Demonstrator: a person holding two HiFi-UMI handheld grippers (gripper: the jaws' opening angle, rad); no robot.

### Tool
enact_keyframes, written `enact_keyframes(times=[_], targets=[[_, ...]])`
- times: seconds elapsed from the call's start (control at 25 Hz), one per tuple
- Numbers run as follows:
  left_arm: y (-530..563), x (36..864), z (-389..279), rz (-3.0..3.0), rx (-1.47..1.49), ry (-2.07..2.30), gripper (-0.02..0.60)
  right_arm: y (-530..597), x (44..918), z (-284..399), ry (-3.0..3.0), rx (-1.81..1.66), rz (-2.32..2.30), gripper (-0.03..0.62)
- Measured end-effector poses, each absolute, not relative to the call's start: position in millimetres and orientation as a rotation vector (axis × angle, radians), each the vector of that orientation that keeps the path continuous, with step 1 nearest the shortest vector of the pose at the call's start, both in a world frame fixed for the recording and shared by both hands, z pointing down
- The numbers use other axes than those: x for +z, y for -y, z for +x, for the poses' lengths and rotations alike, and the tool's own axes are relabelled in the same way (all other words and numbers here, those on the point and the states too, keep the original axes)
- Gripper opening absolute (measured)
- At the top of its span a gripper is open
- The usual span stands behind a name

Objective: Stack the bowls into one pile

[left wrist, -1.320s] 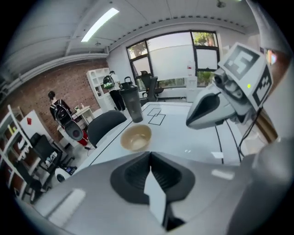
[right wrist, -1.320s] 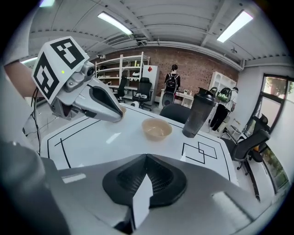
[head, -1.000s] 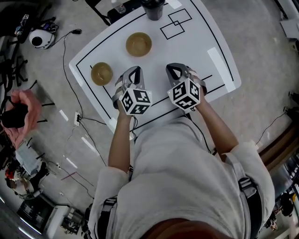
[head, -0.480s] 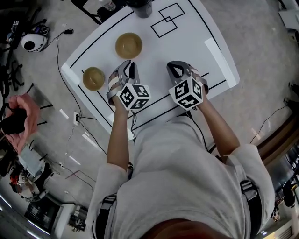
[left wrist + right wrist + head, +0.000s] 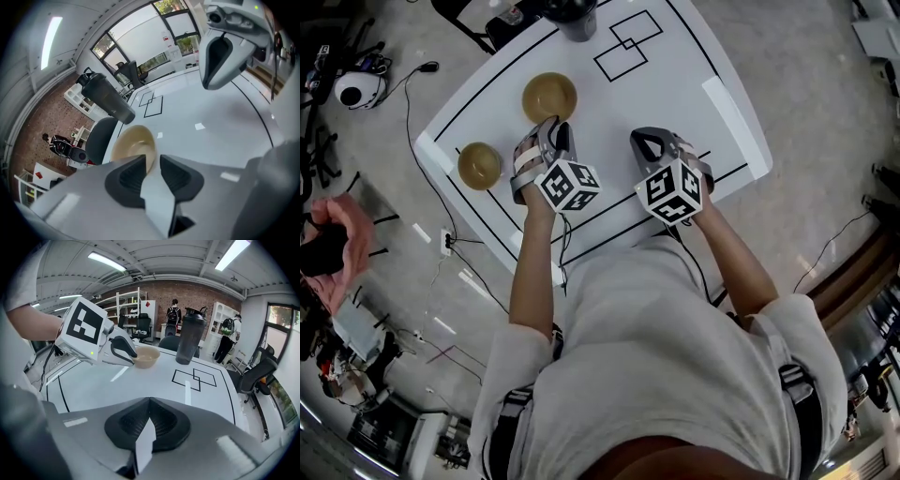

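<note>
On the white table (image 5: pixel 675 75), a black border line runs inside the edges. Two overlapping square outlines (image 5: pixel 626 42) are marked at the far side, next to a dark shaker bottle (image 5: pixel 577 19) at the far edge. Left gripper (image 5: pixel 152 161): fingers slightly spread, with the rim of the large bowl (image 5: pixel 549 97) showing just beyond the gap, not pinched. Right gripper (image 5: pixel 149 401): fingers pressed together, empty, over bare table. The small bowl (image 5: pixel 479 165) sits apart, near the left edge.
</note>
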State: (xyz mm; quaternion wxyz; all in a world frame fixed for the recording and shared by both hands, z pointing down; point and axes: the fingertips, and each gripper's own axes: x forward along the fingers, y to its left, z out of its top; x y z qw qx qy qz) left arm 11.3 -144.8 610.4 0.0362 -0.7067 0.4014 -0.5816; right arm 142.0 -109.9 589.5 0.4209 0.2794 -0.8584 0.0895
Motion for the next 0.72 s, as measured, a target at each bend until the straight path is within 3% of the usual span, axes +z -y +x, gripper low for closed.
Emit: enact_keyframes(times=[0.36,0.72], targets=[[148.6,607.8,6.9,-2.125,-1.796,-1.204,0.029,113.7,586.8,139.2,2.141,0.216,0.699,0.000],[137.2,590.1,-5.3,-2.081,-1.789,-1.227,0.032,106.3,580.7,118.2,2.164,0.190,0.666,-0.002]])
